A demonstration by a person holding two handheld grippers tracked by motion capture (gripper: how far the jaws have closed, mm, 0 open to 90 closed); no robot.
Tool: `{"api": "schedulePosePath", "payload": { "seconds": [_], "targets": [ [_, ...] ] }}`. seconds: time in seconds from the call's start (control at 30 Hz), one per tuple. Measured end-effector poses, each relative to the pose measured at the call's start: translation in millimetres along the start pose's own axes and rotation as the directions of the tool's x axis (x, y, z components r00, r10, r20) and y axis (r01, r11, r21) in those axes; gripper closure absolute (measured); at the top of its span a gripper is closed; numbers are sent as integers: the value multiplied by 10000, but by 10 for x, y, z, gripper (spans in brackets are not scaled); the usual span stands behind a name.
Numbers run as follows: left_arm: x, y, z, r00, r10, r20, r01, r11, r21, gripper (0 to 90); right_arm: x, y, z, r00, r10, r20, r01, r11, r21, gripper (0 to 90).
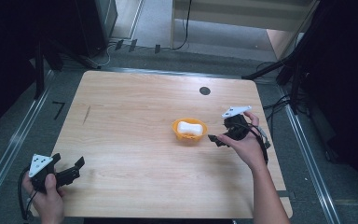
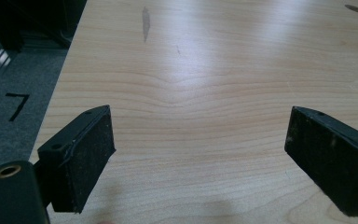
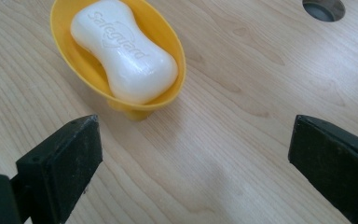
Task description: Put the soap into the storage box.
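A white bar of soap (image 1: 189,127) (image 3: 126,51) lies in a small orange-yellow dish (image 1: 176,128) (image 3: 58,28) right of the table's middle. My right gripper (image 1: 219,131) (image 3: 196,158) is just to the right of the dish, open, with bare wood between its jaws; in the right gripper view the dish sits ahead and to the left of them. Over the table's near left corner, my left gripper (image 1: 69,163) (image 2: 200,154) is open and holds nothing.
The light wooden table (image 1: 135,116) (image 2: 214,70) has a round dark hole (image 1: 204,90) (image 3: 324,8) near its far right. Grey floor with a black mark (image 2: 16,105) lies past the left edge. Dark stands and cables surround the table.
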State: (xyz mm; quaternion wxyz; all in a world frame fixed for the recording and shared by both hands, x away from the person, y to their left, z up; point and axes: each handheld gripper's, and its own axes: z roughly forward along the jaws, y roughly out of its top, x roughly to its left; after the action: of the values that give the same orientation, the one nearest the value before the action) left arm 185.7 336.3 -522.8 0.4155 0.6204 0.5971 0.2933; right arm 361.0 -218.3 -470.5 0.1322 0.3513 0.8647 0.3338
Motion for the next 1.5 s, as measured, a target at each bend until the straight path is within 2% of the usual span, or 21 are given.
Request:
{"api": "schedulePosePath", "payload": {
  "seconds": [0.33, 0.83, 1.5],
  "targets": [
    [-3, 0, -1, 10000, 19, -10, -19, 10000, 1, 86, -16, -271, -74, 9984, 427, 364, -419, 9988, -242, 30],
    [-6, 0, -1, 10000, 89, -23, -89, 10000, 23, 86, -21, -695, -145, 9923, 1071, 626, -1044, 9935, -453, 25],
    [-19, -1, 1, 9999, 123, -32, -123, 9999, 23, 86, 20, -1177, -205, 9812, 1821, 636, -1766, 9807, -838, 25]
  ]
}}
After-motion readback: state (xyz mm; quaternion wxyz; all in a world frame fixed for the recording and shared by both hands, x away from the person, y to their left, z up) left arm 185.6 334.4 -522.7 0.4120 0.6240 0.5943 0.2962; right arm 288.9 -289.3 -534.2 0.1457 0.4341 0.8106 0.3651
